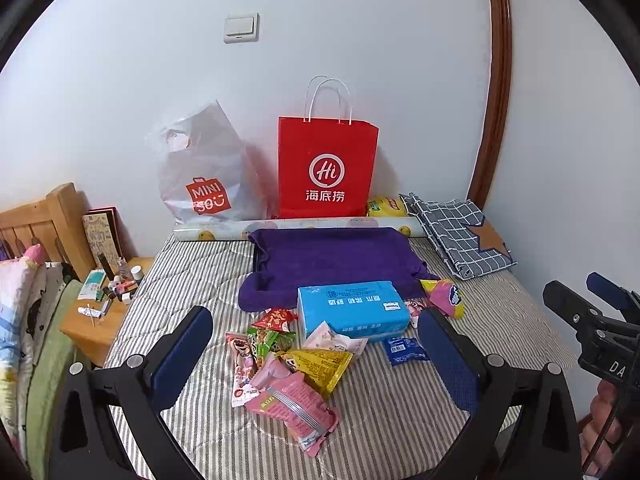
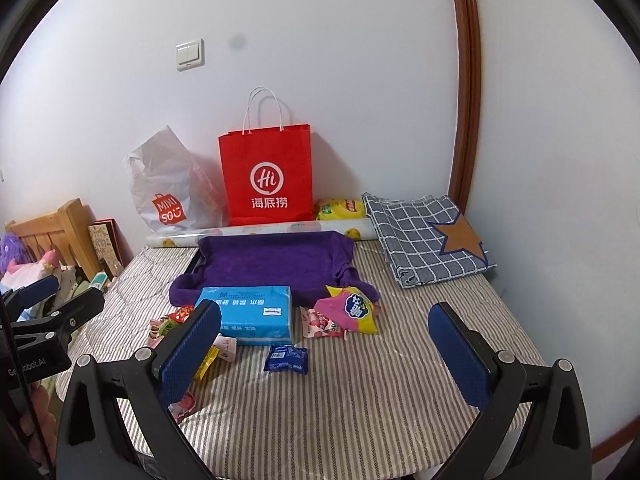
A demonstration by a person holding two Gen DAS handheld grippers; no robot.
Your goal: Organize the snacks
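Several snack packets lie on a striped mattress [image 1: 400,420]. A pink packet [image 1: 294,410], a yellow packet [image 1: 320,364] and a green packet [image 1: 270,340] sit between the fingers of my open left gripper [image 1: 316,354], which holds nothing. A small blue packet [image 2: 286,359] and a pink-and-yellow bag [image 2: 354,310] lie ahead of my open right gripper [image 2: 324,350], also empty. A blue tissue pack [image 2: 252,314] rests in front of a tray covered with purple cloth [image 2: 276,260]. The right gripper [image 1: 592,304] shows at the left wrist view's right edge.
A red paper bag [image 1: 326,170] and a grey plastic bag [image 1: 204,172] stand against the wall behind a rolled wrap [image 1: 296,228]. A checked cloth [image 2: 424,236] lies back right. A wooden nightstand [image 1: 96,320] with small items stands left. A hand [image 1: 600,424] holds the right gripper.
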